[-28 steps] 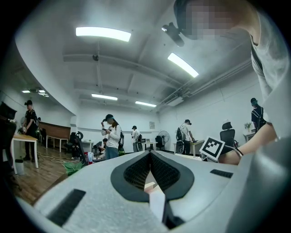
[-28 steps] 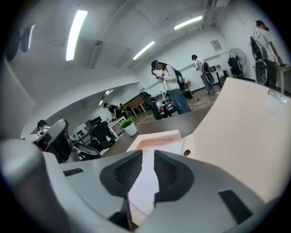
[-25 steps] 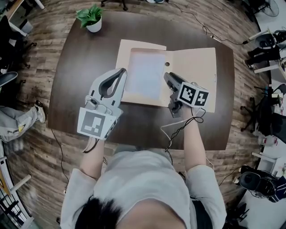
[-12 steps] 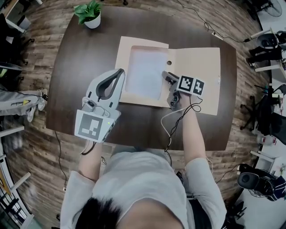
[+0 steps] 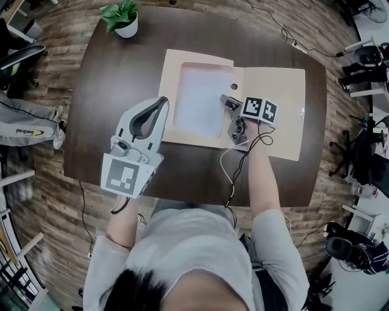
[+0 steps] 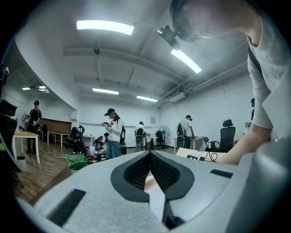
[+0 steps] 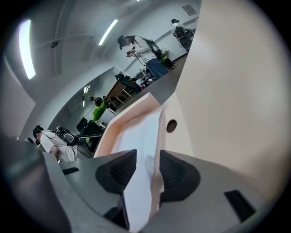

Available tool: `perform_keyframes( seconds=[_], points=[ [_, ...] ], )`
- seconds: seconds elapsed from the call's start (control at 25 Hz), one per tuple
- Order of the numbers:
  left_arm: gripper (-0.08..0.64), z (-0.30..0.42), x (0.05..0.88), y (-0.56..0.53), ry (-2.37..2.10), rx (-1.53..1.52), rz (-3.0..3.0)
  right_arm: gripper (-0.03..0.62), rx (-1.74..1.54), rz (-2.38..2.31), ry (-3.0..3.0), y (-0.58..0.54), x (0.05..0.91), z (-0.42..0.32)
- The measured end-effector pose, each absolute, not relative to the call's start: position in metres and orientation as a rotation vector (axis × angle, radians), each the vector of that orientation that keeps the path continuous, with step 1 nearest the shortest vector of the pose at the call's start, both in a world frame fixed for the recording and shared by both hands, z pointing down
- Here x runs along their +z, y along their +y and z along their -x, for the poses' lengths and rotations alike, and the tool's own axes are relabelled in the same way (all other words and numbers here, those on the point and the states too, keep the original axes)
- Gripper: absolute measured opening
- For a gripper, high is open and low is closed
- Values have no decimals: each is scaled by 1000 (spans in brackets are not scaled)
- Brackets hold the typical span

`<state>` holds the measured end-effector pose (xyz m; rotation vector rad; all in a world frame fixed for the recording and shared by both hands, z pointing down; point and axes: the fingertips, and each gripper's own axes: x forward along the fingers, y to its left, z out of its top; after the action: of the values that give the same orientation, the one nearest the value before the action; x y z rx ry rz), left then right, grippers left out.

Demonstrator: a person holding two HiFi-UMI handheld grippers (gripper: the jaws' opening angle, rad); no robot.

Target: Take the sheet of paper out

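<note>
I see the dark table filling the middle of the head view; on it lies the open tan folder, its two halves spread flat; the sheet of paper sits in the folder's left half, white against the tan, its top and left edges tucked inside the raised border.

My left gripper is held level above the table's near-left part, just beside the folder's left edge; its jaws are closed tip to tip with nothing between them.

My right gripper tilts down onto the sheet's right edge, near the fold; its jaws have just been opening and now stand wide apart; the sheet's right edge runs up between the two pads, which are not pinching it.

A potted plant stands at the table's far-left corner, well apart from the folder; a small round hole marks the folder just beyond the right gripper.
</note>
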<state>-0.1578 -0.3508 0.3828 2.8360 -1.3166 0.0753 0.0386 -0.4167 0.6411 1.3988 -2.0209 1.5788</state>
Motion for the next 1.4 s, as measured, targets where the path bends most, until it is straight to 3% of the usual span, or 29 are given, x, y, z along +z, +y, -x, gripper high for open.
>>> perform_keyframes(
  seconds=[1.4],
  points=[
    [-3,186,384,-352,-1361,79,-2809,121,1669,-1140,-2084,-426,647,7]
  ],
)
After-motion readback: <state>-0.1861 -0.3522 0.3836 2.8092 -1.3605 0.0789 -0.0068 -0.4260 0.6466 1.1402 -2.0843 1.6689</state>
